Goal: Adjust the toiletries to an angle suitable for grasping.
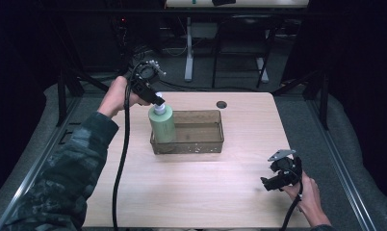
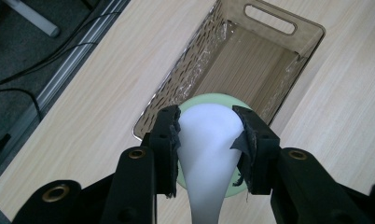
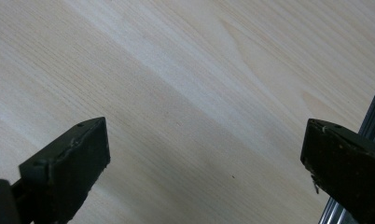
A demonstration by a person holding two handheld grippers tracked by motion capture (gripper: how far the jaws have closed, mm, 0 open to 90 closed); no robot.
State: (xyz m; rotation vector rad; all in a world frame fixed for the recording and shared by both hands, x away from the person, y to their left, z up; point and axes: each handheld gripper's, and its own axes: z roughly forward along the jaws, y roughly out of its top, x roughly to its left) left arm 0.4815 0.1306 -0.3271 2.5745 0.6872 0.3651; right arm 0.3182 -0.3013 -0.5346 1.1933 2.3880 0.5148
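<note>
Bin (image 1: 201,139) sits mid-table (image 1: 191,192), toward the far edge; bottle (image 1: 162,126) stands upright in bin's left end; left gripper (image 1: 159,102) directly above it, on bottle's top; right gripper (image 1: 273,181) near the table's near-right corner, well apart from bin.

The bin (image 1: 201,139) interior right of the green pump bottle (image 1: 162,126) is unobstructed. The bottle blocks the bin's left end. Worktop (image 1: 191,187) in front of the bin is open.

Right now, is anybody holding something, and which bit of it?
Yes. The left gripper pinches the green bottle by its white pump top, over the clear bin. The right gripper is open over the table, holding nothing.
</note>
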